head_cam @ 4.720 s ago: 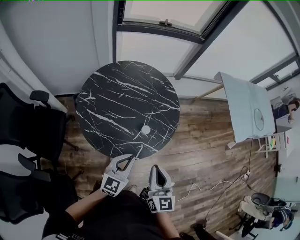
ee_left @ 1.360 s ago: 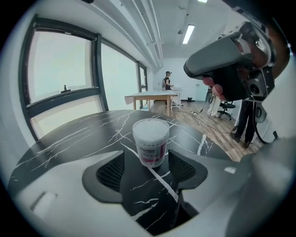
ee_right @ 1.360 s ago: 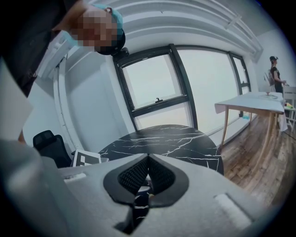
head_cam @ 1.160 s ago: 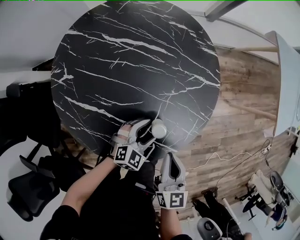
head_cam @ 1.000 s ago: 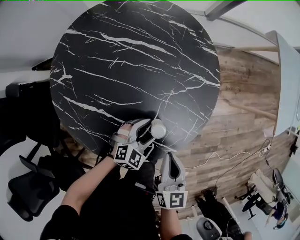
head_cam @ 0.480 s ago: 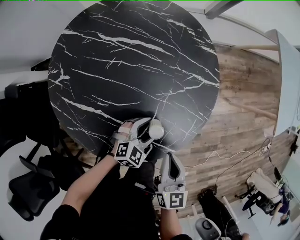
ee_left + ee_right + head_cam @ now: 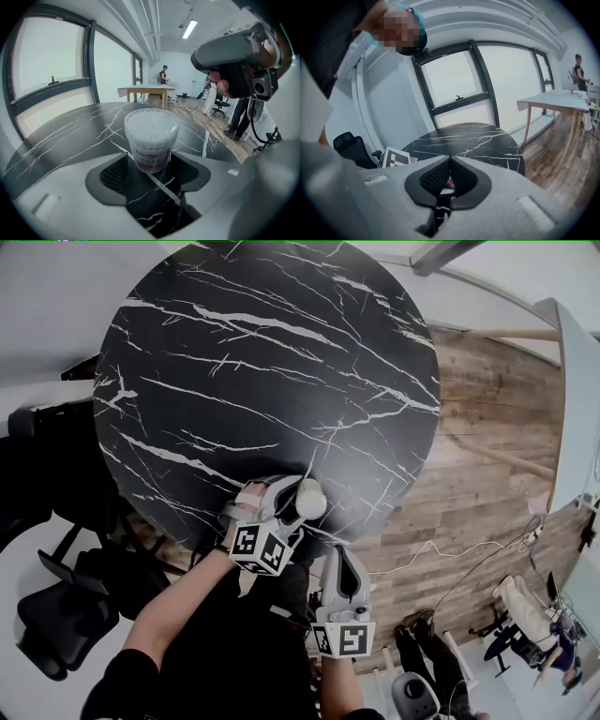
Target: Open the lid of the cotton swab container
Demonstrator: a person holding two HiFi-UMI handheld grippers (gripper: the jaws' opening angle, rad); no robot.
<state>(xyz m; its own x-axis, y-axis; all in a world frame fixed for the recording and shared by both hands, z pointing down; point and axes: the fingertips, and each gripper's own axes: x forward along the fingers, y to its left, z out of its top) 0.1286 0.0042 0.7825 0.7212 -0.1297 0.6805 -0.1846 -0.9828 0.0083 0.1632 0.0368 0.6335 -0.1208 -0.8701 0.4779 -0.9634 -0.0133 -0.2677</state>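
Note:
The cotton swab container (image 7: pixel 311 497) is a small clear round tub full of white swabs, lid on. It stands upright near the front edge of the black marble table (image 7: pixel 272 362). My left gripper (image 7: pixel 300 503) reaches it from the left. In the left gripper view the tub (image 7: pixel 151 133) stands between the jaws of this gripper (image 7: pixel 150 165), and the two pads lie against its lower sides. My right gripper (image 7: pixel 343 553) hangs off the table's front edge, short of the tub. In the right gripper view this gripper (image 7: pixel 450 164) is shut with nothing in it.
Black office chairs (image 7: pixel 47 615) stand to the left of the table. Wooden floor (image 7: pixel 469 474) with a white cable (image 7: pixel 441 554) lies to the right, and a white table (image 7: pixel 574 399) stands at the far right. A person (image 7: pixel 163 75) stands far off at a long table.
Since the oldest frame my left gripper has come over the table edge and put its jaws round the tub. Over the last second nothing visibly moved.

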